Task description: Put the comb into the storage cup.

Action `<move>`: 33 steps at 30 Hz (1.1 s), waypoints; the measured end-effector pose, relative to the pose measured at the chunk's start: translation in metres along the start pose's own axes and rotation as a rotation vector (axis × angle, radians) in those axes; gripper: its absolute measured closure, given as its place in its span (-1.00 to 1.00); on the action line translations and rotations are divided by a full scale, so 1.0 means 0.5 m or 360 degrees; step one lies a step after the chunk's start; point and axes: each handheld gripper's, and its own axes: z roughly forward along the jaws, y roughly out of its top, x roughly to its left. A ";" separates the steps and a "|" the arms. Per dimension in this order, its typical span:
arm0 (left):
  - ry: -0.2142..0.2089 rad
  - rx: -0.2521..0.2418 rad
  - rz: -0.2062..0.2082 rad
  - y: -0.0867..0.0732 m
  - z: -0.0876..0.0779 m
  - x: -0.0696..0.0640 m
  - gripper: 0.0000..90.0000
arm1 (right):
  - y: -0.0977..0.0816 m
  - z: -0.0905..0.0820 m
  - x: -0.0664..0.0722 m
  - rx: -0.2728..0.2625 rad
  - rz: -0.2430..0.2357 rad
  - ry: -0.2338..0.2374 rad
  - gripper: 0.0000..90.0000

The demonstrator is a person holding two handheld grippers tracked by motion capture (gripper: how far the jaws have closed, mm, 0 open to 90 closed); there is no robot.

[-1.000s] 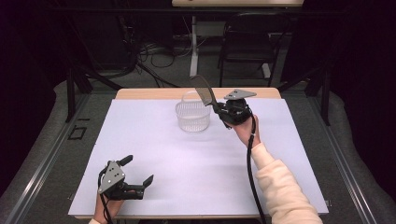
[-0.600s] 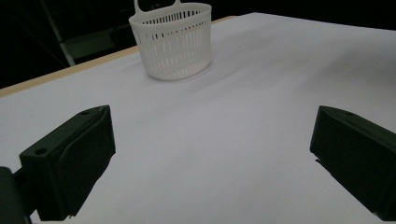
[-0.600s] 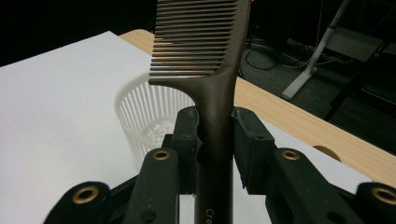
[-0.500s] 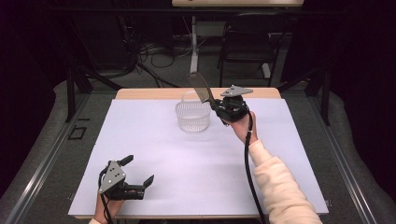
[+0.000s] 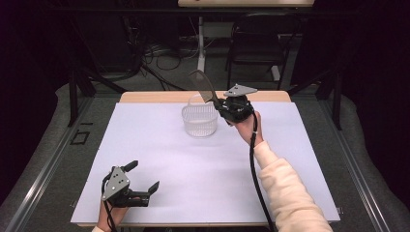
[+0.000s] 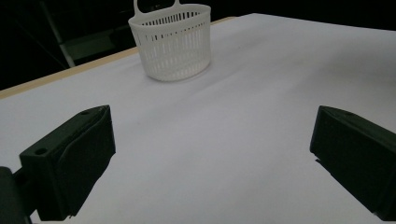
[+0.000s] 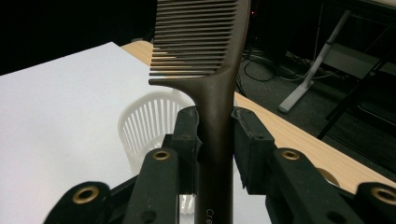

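The right gripper [image 5: 216, 102] has its jaws clamped on the dark brown plastic comb [image 7: 212, 70], raised beside the white slotted plastic basket [image 5: 199, 120] — probably for dropping in. The left gripper [image 5: 143, 180] rests open on the desk [image 5: 290, 145] — idle.

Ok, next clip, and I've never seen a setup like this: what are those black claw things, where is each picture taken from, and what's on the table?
No robot here: a person holds a two-jaw gripper in each hand. The high view looks down on the white table. The other two pictures come from cameras riding on each gripper, looking along its jaws. The left gripper rests near the table's front edge, jaws wide apart, nothing between them. The right gripper is clamped on the handle of a dark brown comb, held up beside a white slotted basket standing on the far part of the table.
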 end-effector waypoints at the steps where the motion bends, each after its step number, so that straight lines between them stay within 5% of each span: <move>1: 0.0000 0.0002 -0.0003 0.000 0.001 -0.001 -0.99 | 0.001 0.001 0.000 0.0001 -0.0003 0.0001 0.60; 33: -0.0002 0.0001 0.0013 0.001 0.000 -0.002 -0.99 | 0.014 0.033 -0.003 -0.0026 -0.0021 -0.0011 0.60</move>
